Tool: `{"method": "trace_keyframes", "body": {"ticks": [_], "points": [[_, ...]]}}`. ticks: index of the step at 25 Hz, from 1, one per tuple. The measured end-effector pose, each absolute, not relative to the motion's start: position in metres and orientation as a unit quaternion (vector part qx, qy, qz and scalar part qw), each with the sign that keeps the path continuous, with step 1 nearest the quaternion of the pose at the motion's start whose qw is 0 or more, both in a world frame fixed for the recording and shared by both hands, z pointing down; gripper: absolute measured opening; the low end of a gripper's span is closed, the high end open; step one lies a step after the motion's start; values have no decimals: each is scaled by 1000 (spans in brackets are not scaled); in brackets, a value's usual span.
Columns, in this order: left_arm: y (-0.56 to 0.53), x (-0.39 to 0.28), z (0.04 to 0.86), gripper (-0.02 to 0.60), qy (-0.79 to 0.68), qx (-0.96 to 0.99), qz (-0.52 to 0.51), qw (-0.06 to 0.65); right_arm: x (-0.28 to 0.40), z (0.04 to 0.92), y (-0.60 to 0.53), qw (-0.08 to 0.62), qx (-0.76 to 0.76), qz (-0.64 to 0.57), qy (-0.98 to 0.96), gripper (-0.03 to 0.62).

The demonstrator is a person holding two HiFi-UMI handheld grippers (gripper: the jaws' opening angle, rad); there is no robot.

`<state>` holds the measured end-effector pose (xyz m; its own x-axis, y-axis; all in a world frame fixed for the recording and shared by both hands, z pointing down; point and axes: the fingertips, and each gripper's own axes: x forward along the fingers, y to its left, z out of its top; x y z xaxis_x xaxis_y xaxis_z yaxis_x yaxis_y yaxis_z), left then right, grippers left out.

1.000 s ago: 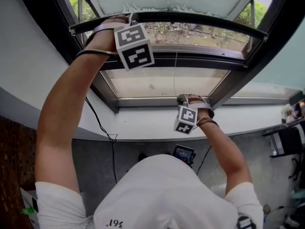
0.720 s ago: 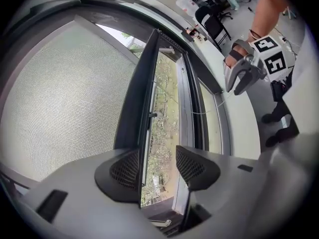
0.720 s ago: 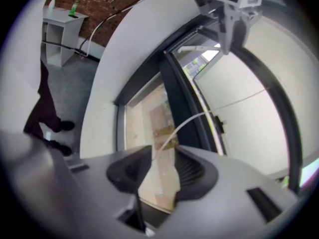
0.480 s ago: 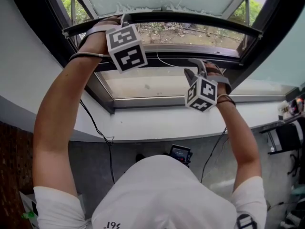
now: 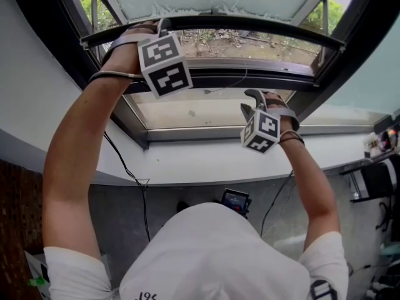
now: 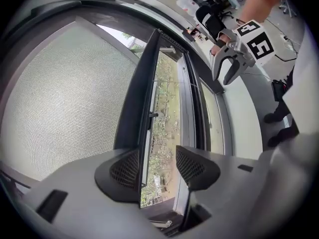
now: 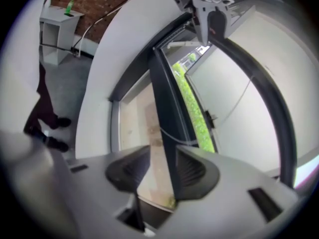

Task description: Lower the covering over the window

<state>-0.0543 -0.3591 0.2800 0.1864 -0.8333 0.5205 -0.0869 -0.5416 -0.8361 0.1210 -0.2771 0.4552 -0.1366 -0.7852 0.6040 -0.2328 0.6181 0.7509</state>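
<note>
While the left hand-held gripper gapes around the blind bar, the right one just opened, empty.

The dark bottom bar of the mesh roller blind is stretched across the top of the black-framed window — the left gripper is parked at its left end. The right gripper is found lower and rightward, clear of the bar, above the white sill.

Daylit window above white sill, grey floor, brick wall.
</note>
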Motion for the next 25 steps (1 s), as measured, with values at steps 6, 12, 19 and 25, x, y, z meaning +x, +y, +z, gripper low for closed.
{"method": "trace_keyframes", "body": {"ticks": [6, 12, 19, 25], "points": [[-358, -55, 284, 222, 331, -698, -543, 329, 129, 363, -306, 484, 431, -311, -695, 150], [-354, -53, 287, 222, 330, -706, -542, 315, 154, 276, -334, 470, 499, -402, -607, 150], [-357, -54, 293, 222, 329, -706, -543, 313, 167, 277, -358, 547, 466, -416, -557, 151], [-358, -53, 311, 222, 322, -708, -549, 305, 170, 300, -366, 584, 441, -402, -550, 150]]}}
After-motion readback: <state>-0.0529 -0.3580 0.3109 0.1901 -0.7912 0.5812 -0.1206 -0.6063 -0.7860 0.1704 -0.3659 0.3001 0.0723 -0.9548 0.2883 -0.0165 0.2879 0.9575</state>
